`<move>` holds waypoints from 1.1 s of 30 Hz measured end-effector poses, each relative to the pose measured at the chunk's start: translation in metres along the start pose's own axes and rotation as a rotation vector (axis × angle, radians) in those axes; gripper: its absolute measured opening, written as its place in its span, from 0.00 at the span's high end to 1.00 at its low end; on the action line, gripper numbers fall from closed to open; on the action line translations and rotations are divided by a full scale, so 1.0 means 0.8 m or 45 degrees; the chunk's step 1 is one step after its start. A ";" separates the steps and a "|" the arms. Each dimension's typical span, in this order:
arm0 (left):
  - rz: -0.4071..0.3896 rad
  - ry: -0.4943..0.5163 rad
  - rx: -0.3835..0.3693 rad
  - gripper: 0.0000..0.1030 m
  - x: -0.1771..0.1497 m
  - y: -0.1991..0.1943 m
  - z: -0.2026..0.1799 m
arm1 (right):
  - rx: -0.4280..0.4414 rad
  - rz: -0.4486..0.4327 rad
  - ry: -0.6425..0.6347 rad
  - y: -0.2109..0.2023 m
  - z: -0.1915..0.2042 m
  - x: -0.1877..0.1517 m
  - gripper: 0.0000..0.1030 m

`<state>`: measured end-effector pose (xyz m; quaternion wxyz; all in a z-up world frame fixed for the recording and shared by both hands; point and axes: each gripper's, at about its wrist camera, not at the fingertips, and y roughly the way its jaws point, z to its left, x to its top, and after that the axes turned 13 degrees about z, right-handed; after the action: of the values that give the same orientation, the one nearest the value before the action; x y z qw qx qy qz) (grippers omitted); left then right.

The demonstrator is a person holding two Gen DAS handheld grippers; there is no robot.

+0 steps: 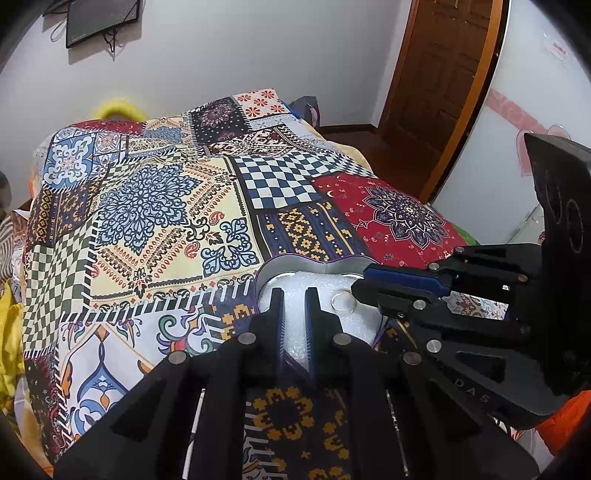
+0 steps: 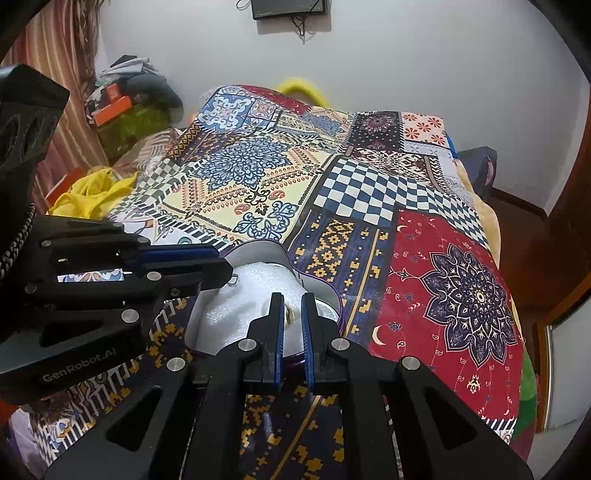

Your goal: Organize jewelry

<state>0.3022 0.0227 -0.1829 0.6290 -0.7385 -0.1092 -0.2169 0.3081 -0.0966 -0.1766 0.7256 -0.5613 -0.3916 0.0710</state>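
Note:
A heart-shaped tin (image 1: 295,263) (image 2: 258,251) with a purple rim and white foam padding lies on the patterned bedspread. A thin ring (image 1: 343,301) rests on the foam near the right gripper's tip. My left gripper (image 1: 294,295) hovers over the foam, its jaws a small gap apart with nothing between them. My right gripper (image 2: 293,301) is over the tin, jaws narrowly apart, with a small gold piece of jewelry (image 2: 290,314) between its fingertips on the foam. Each gripper shows from the side in the other view: the right one (image 1: 369,286), the left one (image 2: 218,271).
The patchwork bedspread (image 1: 155,206) (image 2: 443,295) covers the bed. Yellow cloth (image 2: 92,192) and boxes (image 2: 118,107) lie at the far left. A wooden door (image 1: 443,74) stands at the right, and a dark screen (image 2: 288,9) hangs on the wall.

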 end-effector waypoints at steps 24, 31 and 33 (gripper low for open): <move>-0.148 0.008 0.083 0.64 -0.052 -0.110 -0.027 | -0.064 -0.165 0.074 -0.098 0.020 -0.041 0.62; -0.114 -0.002 0.088 0.64 -0.081 -0.114 -0.030 | -0.066 -0.161 0.115 -0.105 0.024 -0.065 0.62; -0.096 -0.002 0.083 0.64 -0.088 -0.110 -0.031 | -0.064 -0.154 0.122 -0.106 0.024 -0.070 0.62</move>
<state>0.1973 0.0224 -0.1350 0.6439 -0.7132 -0.1445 -0.2363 0.2287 -0.1430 -0.1294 0.7323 -0.5573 -0.3913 -0.0098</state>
